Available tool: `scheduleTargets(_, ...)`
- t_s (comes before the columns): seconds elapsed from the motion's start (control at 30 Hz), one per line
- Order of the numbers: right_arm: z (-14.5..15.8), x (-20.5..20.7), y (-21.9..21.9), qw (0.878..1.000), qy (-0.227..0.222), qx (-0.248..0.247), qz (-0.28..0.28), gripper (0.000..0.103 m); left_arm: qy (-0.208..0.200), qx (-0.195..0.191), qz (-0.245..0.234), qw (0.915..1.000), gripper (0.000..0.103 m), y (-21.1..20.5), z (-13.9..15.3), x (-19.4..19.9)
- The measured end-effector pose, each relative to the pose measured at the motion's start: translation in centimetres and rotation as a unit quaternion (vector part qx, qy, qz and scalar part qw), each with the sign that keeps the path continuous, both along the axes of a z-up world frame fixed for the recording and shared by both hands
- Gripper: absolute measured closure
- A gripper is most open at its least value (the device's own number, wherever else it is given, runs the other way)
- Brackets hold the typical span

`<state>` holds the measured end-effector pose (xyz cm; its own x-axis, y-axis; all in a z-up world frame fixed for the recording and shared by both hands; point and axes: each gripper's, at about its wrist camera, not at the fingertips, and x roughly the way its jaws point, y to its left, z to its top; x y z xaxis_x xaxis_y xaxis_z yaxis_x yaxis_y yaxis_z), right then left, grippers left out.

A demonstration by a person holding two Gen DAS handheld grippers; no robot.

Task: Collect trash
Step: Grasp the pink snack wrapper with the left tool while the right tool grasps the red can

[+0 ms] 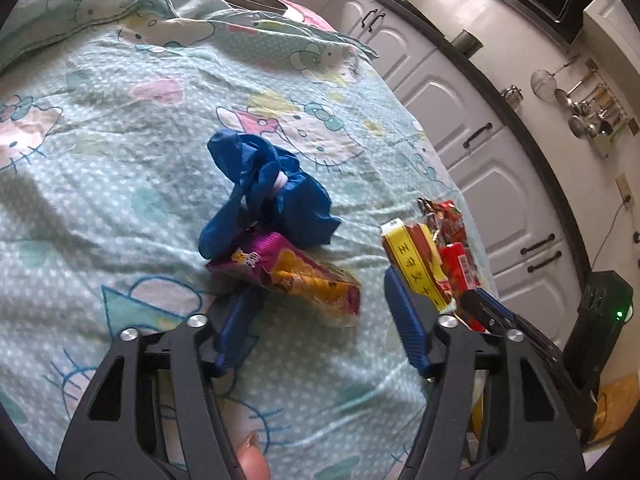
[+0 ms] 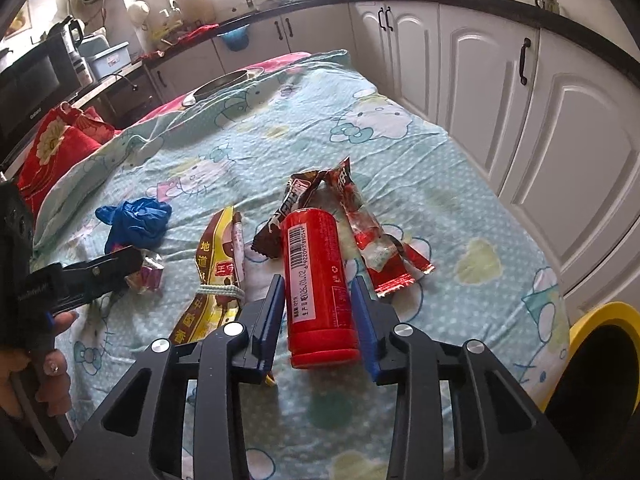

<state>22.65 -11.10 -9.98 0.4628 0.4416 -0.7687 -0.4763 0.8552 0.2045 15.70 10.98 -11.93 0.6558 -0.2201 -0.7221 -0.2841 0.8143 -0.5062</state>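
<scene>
My right gripper [image 2: 318,312] has its jaws flanking the red canister [image 2: 318,280], pads close but a sliver apart; my left gripper [image 1: 320,312] stands half open over the purple-and-yellow snack wrapper [image 1: 296,276]. Nothing's collected yet: blue glove [image 1: 268,188] at twelve o'clock of that wrapper, yellow wrapper [image 2: 218,272] at nine o'clock of the canister, red wrappers [image 2: 380,248] at two, all on the bedsheet [image 2: 460,184].

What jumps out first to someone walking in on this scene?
A red canister lies on the cartoon-cat bedspread, right between the fingers of the right claw. Left of it sit a crumpled blue glove and a purple and yellow snack wrapper, which the left claw straddles.
</scene>
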Motion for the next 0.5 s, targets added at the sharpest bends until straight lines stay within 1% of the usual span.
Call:
scheduleTargets(0.03,-0.1,0.1,0.1,1.0,0.001,0.0,0.001,0.07,0.001,0.003,0.003,1.0,0.057,0.1,-0.1,0.0)
scheduleTargets(0.07,-0.1,0.1,0.2,1.0,0.001,0.001,0.001,0.07,0.002,0.007,0.004,1.0,0.061,0.1,-0.1,0.1)
scheduleTargets(0.2,-0.4,0.4,0.5,1.0,0.004,0.0,0.007,0.07,-0.002,0.017,0.001,0.9999,0.064,0.1,-0.2,-0.1)
scheduleTargets(0.3,-1.3,0.5,1.0,1.0,0.017,-0.01,0.005,0.07,-0.003,0.023,-0.001,0.9997,0.068,0.1,-0.3,-0.2)
scheduleTargets(0.33,-1.3,0.4,1.1,1.0,0.011,-0.01,0.004,0.071,-0.004,0.023,-0.003,0.9997,0.068,0.2,-0.3,-0.3)
scheduleTargets(0.4,-1.4,0.3,1.1,1.0,0.004,-0.012,0.005,0.073,-0.005,0.027,-0.006,0.9996,0.074,0.4,-0.4,-0.4)
scheduleTargets(0.5,-1.5,0.1,0.8,1.0,0.005,-0.008,0.003,0.073,-0.005,0.029,-0.01,0.9995,0.079,0.7,-0.5,-0.6)
